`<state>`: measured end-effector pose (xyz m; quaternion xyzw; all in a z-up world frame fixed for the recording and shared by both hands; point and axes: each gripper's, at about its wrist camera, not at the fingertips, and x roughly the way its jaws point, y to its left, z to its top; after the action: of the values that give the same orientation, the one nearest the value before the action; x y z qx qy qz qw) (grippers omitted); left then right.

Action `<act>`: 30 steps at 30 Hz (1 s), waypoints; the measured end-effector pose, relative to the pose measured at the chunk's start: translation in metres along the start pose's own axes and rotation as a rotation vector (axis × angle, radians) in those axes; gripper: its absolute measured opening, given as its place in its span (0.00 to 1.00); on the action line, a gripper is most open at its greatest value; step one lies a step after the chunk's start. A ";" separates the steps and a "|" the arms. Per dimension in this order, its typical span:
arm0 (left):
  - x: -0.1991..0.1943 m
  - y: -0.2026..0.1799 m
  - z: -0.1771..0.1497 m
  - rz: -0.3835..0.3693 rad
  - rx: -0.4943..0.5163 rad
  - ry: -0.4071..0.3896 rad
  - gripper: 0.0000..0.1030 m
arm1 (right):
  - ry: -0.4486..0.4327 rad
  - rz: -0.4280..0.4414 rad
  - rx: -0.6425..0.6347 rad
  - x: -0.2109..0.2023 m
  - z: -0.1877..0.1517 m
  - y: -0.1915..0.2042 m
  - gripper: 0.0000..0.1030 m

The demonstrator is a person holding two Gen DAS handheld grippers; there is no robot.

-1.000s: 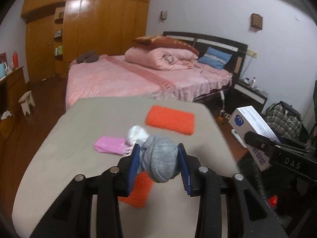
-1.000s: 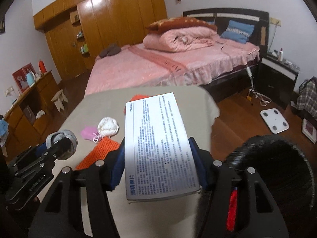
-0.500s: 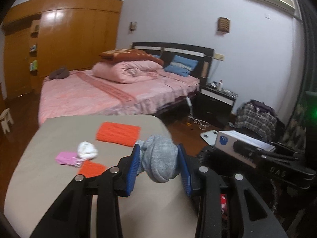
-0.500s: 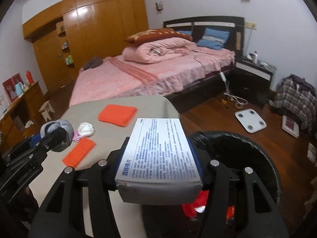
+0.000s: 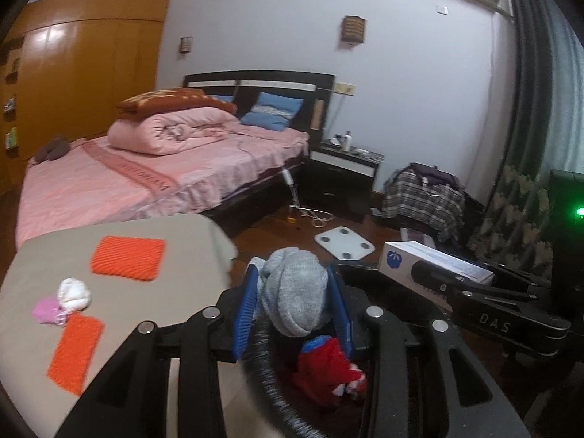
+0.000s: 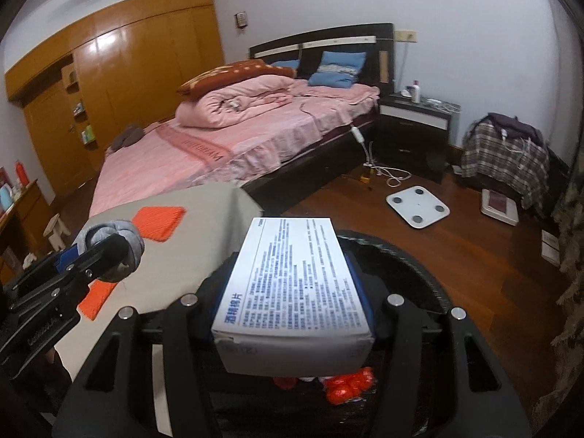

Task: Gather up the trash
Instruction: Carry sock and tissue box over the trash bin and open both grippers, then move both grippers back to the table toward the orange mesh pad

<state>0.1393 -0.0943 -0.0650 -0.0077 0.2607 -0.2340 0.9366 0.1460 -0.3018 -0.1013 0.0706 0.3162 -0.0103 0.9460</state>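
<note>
My left gripper (image 5: 294, 301) is shut on a balled grey sock (image 5: 295, 295) and holds it over the rim of a black trash bin (image 5: 262, 372) with red wrappers (image 5: 325, 368) inside. My right gripper (image 6: 295, 292) is shut on a white printed box (image 6: 292, 284) and holds it above the same bin (image 6: 412, 266), where red trash (image 6: 346, 383) shows below. The box also shows in the left wrist view (image 5: 430, 259), and the sock in the right wrist view (image 6: 109, 241).
The beige table (image 5: 175, 284) at left carries two orange knitted cloths (image 5: 127, 257) (image 5: 75, 352), a white wad (image 5: 75, 292) and a pink item (image 5: 47, 308). A pink bed (image 6: 226, 146), a nightstand (image 6: 416, 127), a white scale (image 6: 418, 206) and a plaid bag (image 6: 507, 157) stand beyond.
Both grippers swung right from above the table to above the black bin, still holding the sock and the box. The bin's inside with red trash came into view.
</note>
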 end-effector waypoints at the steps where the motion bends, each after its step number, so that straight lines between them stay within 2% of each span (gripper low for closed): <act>1: 0.004 -0.004 0.000 -0.015 0.002 0.002 0.37 | -0.003 -0.018 0.005 0.000 -0.001 -0.008 0.53; 3: 0.013 -0.013 0.000 -0.075 0.003 0.015 0.41 | -0.005 -0.036 0.006 0.000 -0.002 -0.016 0.56; 4: 0.016 -0.016 -0.001 -0.093 0.004 0.019 0.46 | -0.010 -0.056 0.012 -0.001 -0.002 -0.023 0.66; 5: 0.019 -0.019 -0.003 -0.103 0.008 0.019 0.52 | -0.018 -0.070 0.019 -0.001 -0.002 -0.027 0.72; 6: 0.022 -0.020 -0.003 -0.112 0.010 0.019 0.63 | -0.025 -0.080 0.023 -0.003 -0.003 -0.031 0.78; 9: 0.022 -0.021 -0.007 -0.115 0.012 0.014 0.74 | -0.051 -0.100 0.031 -0.007 -0.004 -0.039 0.89; 11: 0.019 -0.016 -0.009 -0.085 0.015 0.009 0.78 | -0.076 -0.094 0.034 -0.011 -0.004 -0.040 0.92; 13: 0.014 -0.009 -0.009 -0.049 0.009 -0.002 0.87 | -0.101 -0.093 0.040 -0.014 -0.005 -0.039 0.95; 18: -0.005 0.024 -0.009 0.064 -0.020 -0.025 0.93 | -0.093 -0.054 0.022 -0.012 -0.008 -0.019 0.95; 30: -0.062 0.127 -0.043 0.370 -0.078 -0.015 0.94 | -0.058 0.147 -0.086 0.011 -0.009 0.089 0.95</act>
<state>0.1268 0.0513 -0.0892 0.0026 0.2595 -0.0475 0.9646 0.1546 -0.2120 -0.1036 0.0527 0.2828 0.0707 0.9551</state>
